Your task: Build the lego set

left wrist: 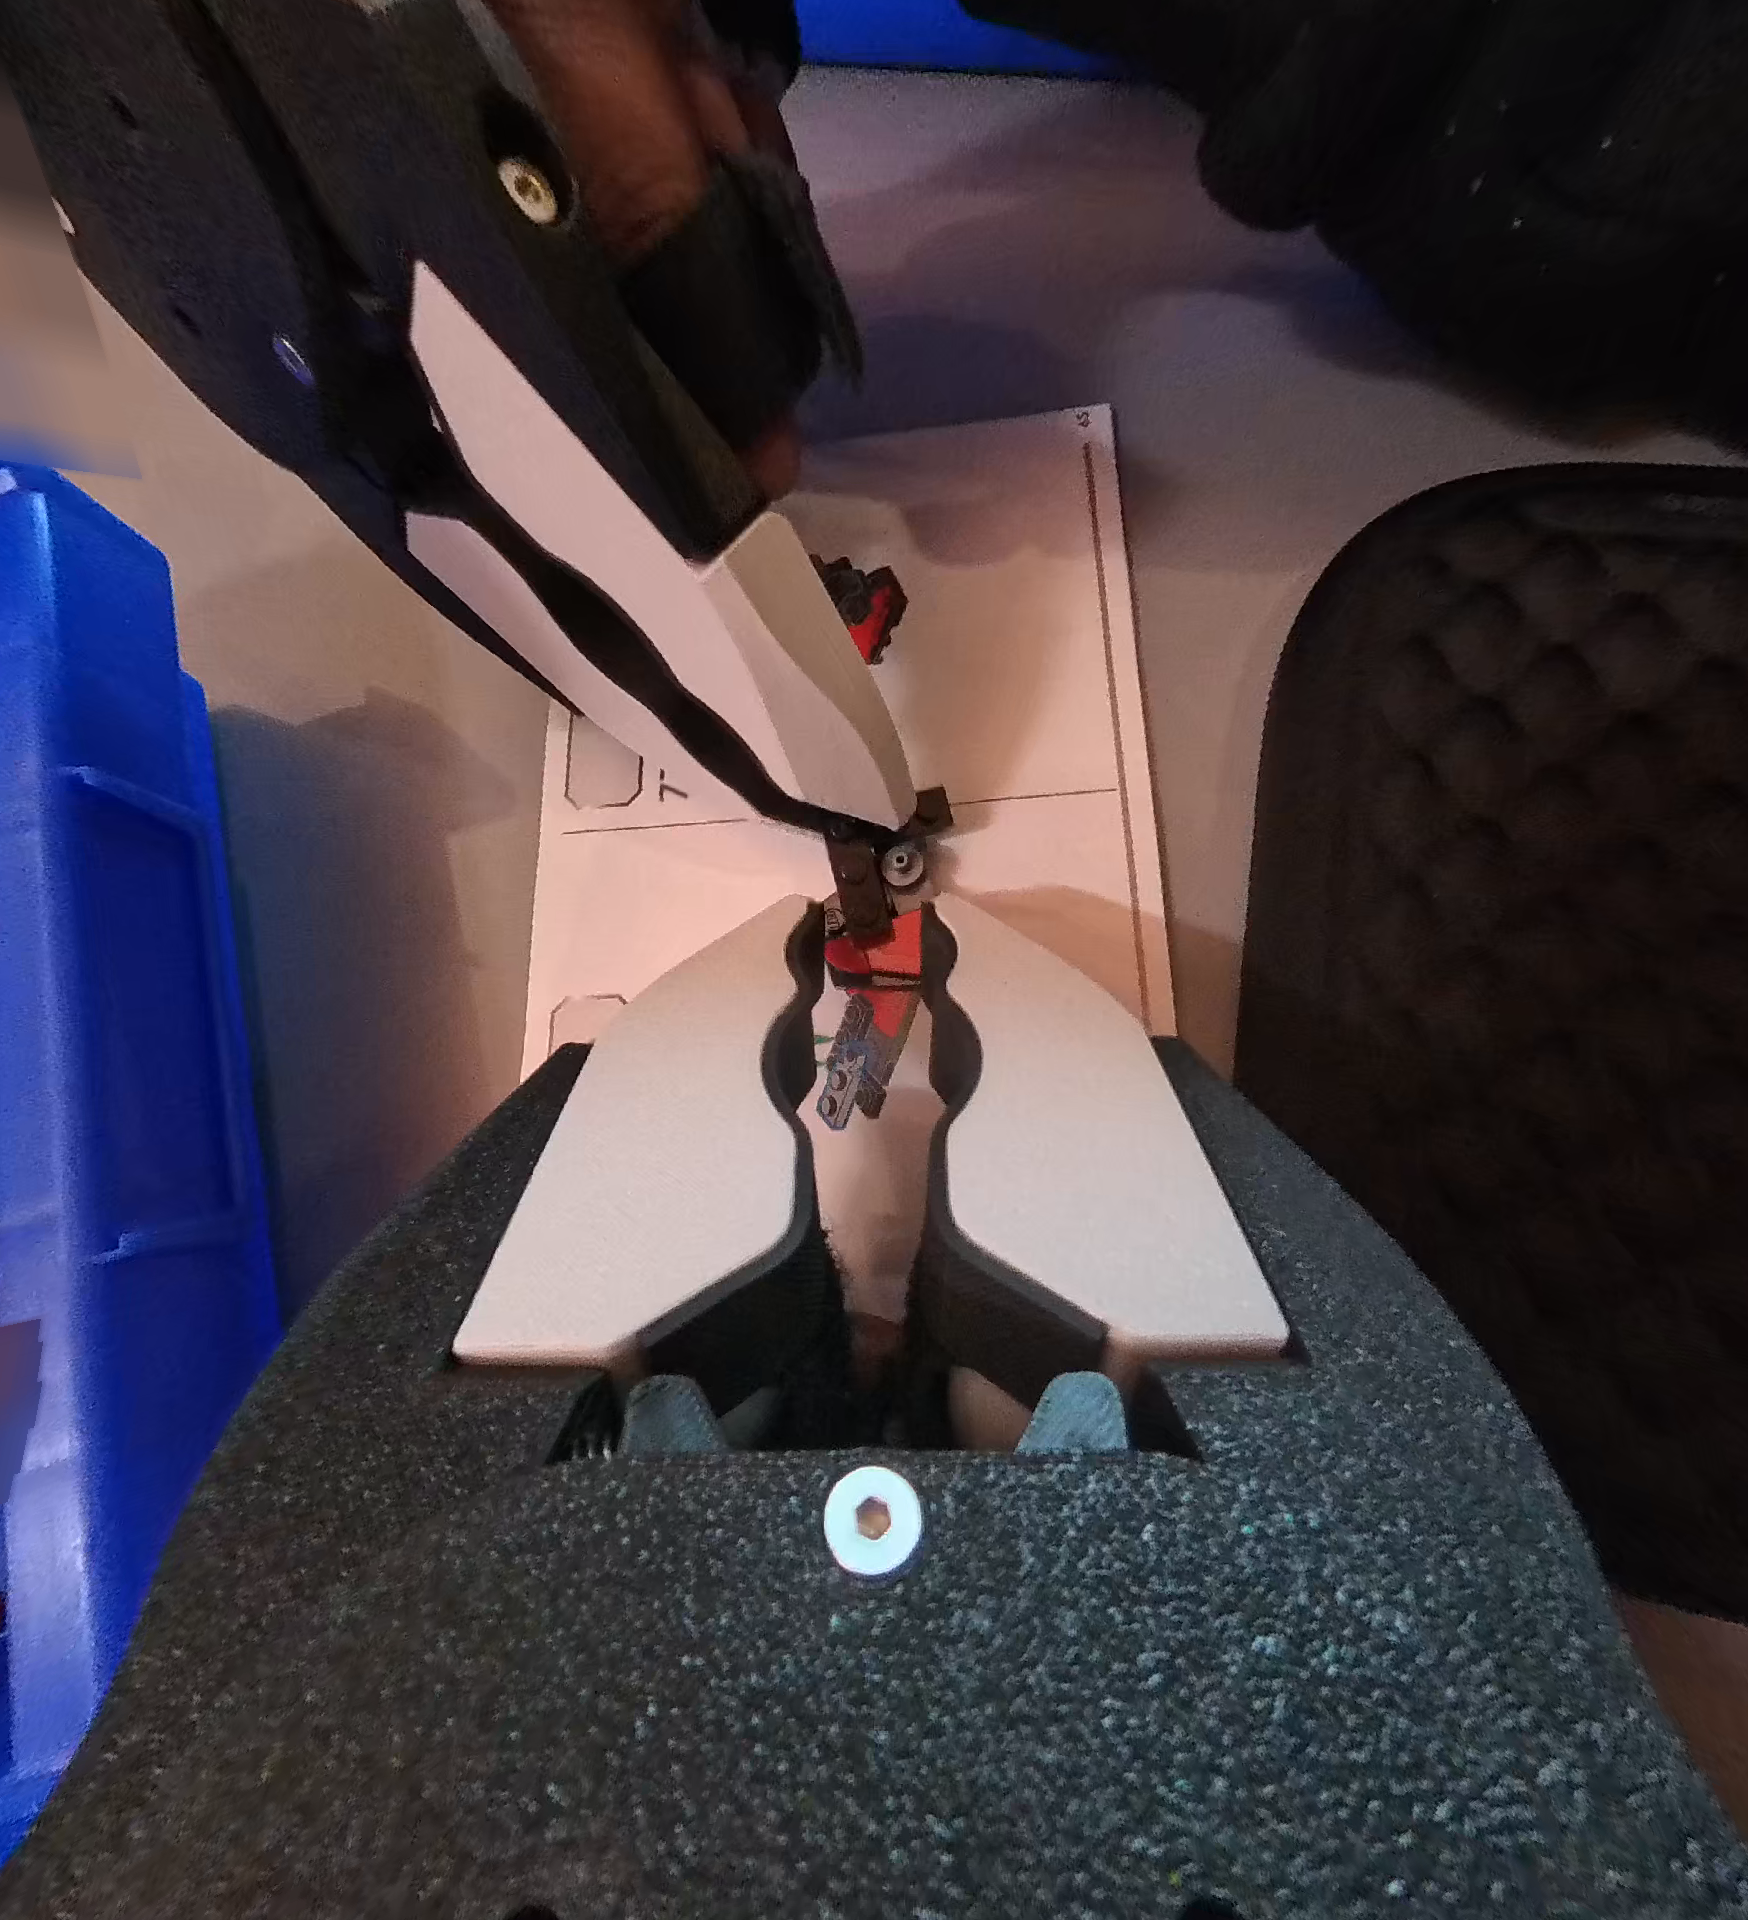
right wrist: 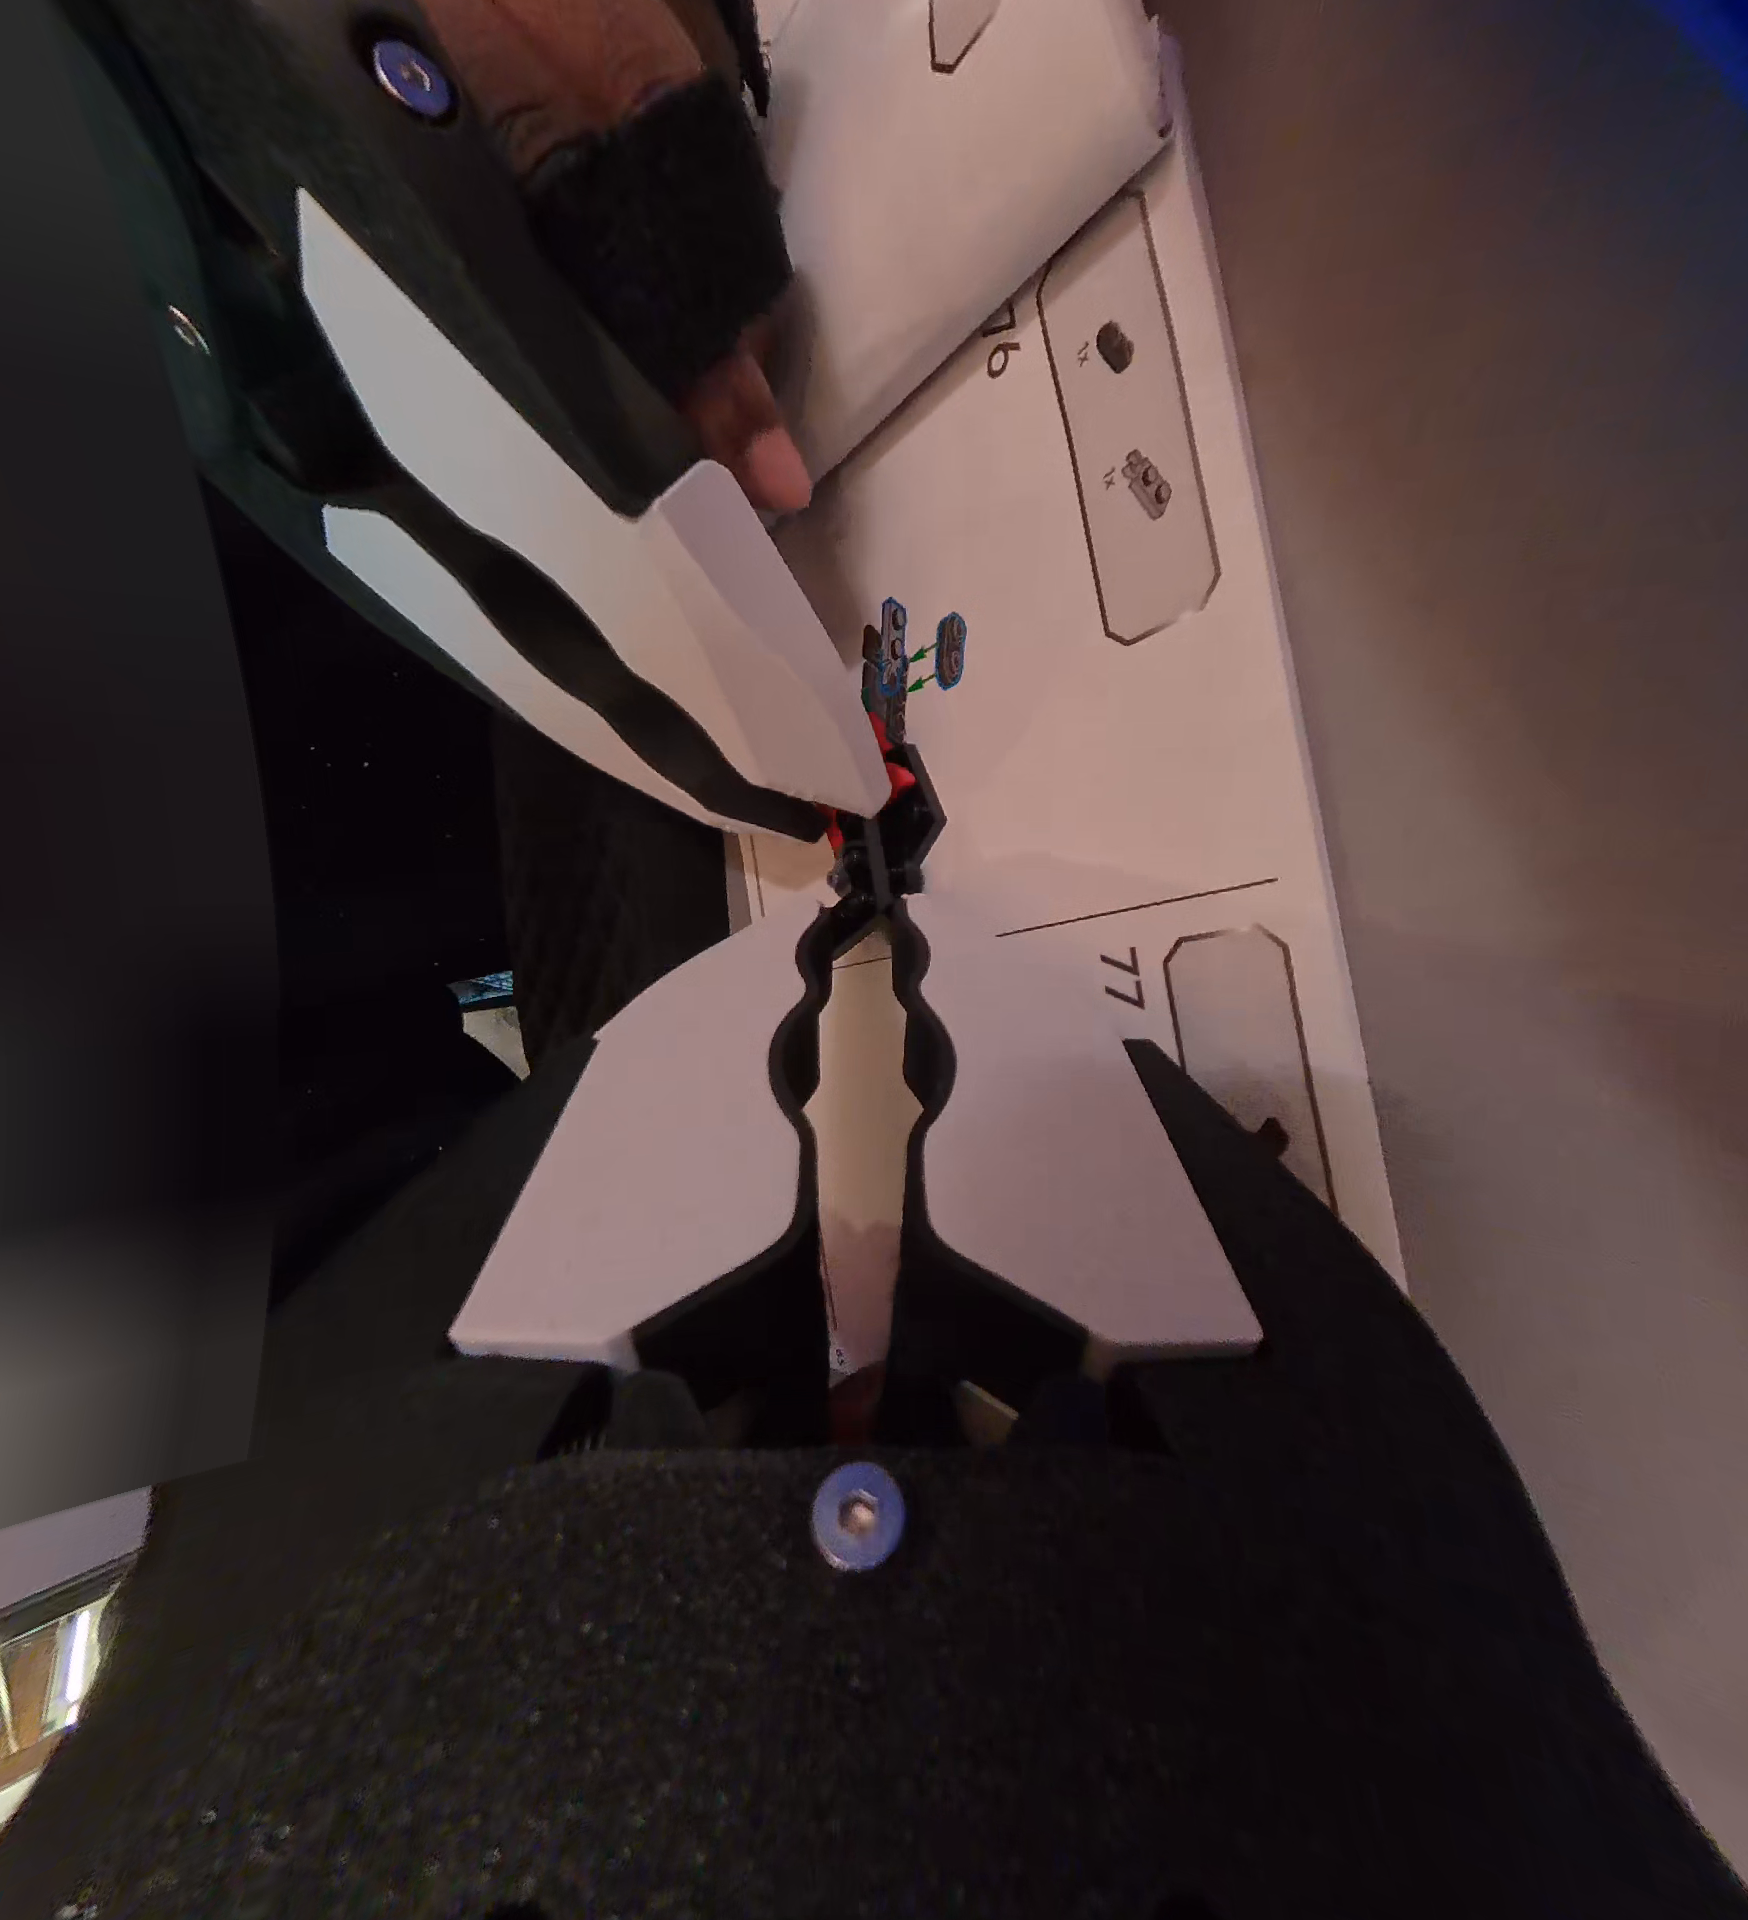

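Left wrist view: we see the left claw (left wrist: 875, 920) nearly closed, its 2 white fingers (left wrist: 662, 1143) pinching the red-and-black lego assembly (left wrist: 880, 940) at their tips. The assembly is held in the air above the open instruction booklet (left wrist: 1036, 644), which lies flat on the pale table (left wrist: 1005, 260). From the upper left the right claw (left wrist: 885, 826) reaches in, its tips drawn together on a small black piece (left wrist: 854, 868) at the top of the same assembly, beside a small grey round part (left wrist: 906, 862). A fingertip of the person's hand (left wrist: 771, 452) shows behind the right claw's body. A blue plastic bin (left wrist: 70, 935) holding red parts stands at the left edge, and a black textured pad (left wrist: 1576, 987) fills the right side.

Right wrist view: we see the right claw (right wrist: 859, 920) almost shut, gripping the black end of the assembly (right wrist: 891, 842) at its fingertips. The left claw (right wrist: 849, 816) enters from the upper left and meets the assembly from the opposite side, so the 2 claws hold it between them, tips nearly touching. The booklet page (right wrist: 1057, 790) lies beneath, showing printed part diagrams in outlined boxes. A finger (right wrist: 761, 457) of the person's gloved hand rests along the left claw's body.
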A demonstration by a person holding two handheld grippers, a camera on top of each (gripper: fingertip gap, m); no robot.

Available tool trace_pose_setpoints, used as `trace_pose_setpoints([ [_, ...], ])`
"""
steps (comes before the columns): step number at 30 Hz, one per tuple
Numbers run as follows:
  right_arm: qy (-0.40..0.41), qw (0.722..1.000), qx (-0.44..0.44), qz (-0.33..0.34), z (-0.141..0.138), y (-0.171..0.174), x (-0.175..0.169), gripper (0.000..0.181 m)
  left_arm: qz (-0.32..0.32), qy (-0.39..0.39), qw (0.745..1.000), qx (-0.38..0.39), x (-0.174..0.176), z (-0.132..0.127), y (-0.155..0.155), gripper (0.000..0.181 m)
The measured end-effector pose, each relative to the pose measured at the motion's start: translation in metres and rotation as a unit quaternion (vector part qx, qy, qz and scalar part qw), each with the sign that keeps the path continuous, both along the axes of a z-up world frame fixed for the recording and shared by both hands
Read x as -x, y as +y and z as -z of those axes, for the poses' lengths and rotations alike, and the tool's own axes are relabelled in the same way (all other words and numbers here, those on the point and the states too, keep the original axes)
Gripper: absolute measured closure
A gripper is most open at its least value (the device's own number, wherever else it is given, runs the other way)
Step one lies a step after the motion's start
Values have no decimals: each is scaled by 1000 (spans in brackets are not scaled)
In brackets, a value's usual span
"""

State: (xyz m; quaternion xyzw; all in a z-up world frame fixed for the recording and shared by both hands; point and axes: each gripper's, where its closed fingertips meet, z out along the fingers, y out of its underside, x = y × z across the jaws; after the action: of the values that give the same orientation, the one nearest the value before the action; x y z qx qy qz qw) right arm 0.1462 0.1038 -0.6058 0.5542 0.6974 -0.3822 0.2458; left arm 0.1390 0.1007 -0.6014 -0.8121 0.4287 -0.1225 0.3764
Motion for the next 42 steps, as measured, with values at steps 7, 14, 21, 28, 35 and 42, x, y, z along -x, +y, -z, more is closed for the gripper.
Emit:
trace_pose_setpoints([
  [7,-5,1000,-1,-4,2,-1,-1,171,-11,1,1000,2,-1,2,3,171],
  [14,-4,1000,-6,-14,-2,-2,2,174,-12,-1,1000,10,-2,3,1,172],
  [21,16,999,-29,25,0,3,6,167,-27,-18,999,31,1,3,1,173],
  [28,114,974,-91,174,-9,20,16,170,-32,-32,998,43,0,3,1,173],
  [35,156,951,-73,258,-5,9,15,172,-32,-36,998,47,0,3,1,173],
  [42,171,946,-90,259,-4,10,18,174,-33,-30,998,42,1,3,1,171],
])
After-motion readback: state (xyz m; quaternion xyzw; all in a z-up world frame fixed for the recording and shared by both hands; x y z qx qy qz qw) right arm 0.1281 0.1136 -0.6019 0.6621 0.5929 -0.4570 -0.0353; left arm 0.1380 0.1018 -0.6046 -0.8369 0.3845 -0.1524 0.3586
